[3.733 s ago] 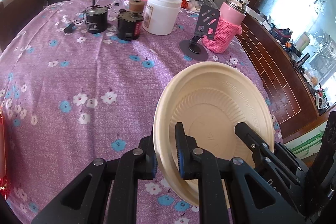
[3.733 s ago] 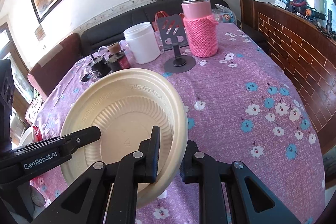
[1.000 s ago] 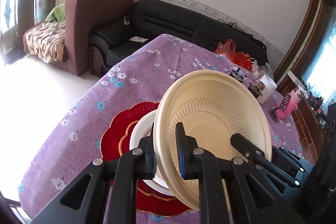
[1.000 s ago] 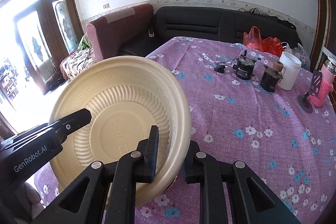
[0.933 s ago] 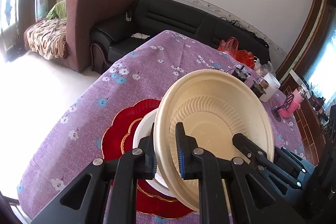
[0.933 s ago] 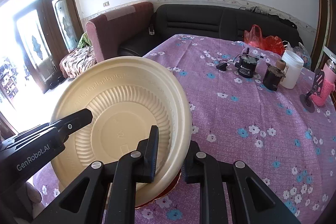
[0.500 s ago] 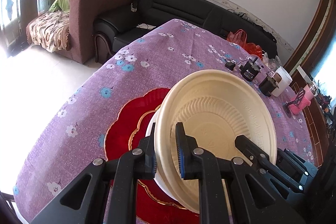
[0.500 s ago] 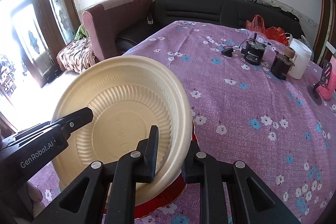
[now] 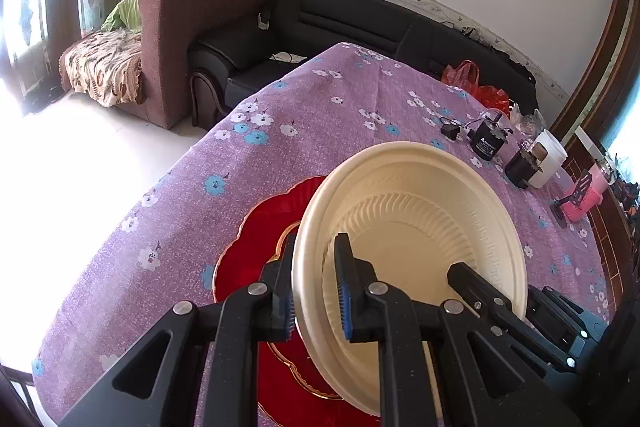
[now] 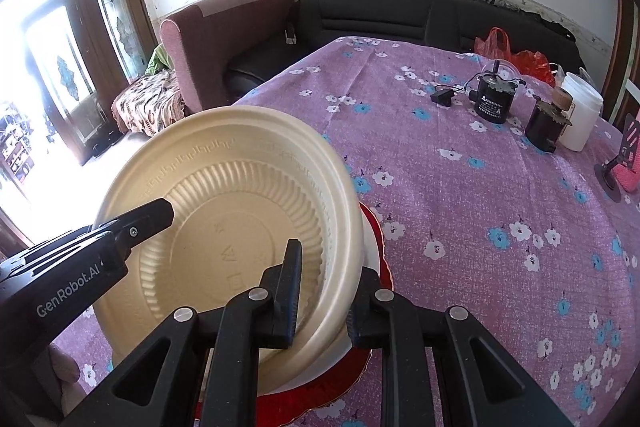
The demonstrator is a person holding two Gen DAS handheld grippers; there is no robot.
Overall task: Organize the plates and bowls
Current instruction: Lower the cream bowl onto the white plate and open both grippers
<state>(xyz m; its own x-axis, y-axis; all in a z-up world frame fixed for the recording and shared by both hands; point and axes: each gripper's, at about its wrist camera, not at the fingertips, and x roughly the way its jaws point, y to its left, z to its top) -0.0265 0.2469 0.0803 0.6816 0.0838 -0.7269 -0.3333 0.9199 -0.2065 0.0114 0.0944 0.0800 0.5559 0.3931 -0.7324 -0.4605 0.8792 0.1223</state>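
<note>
Cream ribbed bowl (image 9: pixel 420 227), rim lettering embossed.

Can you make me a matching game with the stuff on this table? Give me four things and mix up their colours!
Things:
1. bowl held by both grippers
2. scalloped plate under it
3. tablecloth
4. tub at the far end

Colours:
A. white
B. purple with flowers
C. cream
D. red

Pairs: 1-C, 2-D, 3-B, 4-A
</note>
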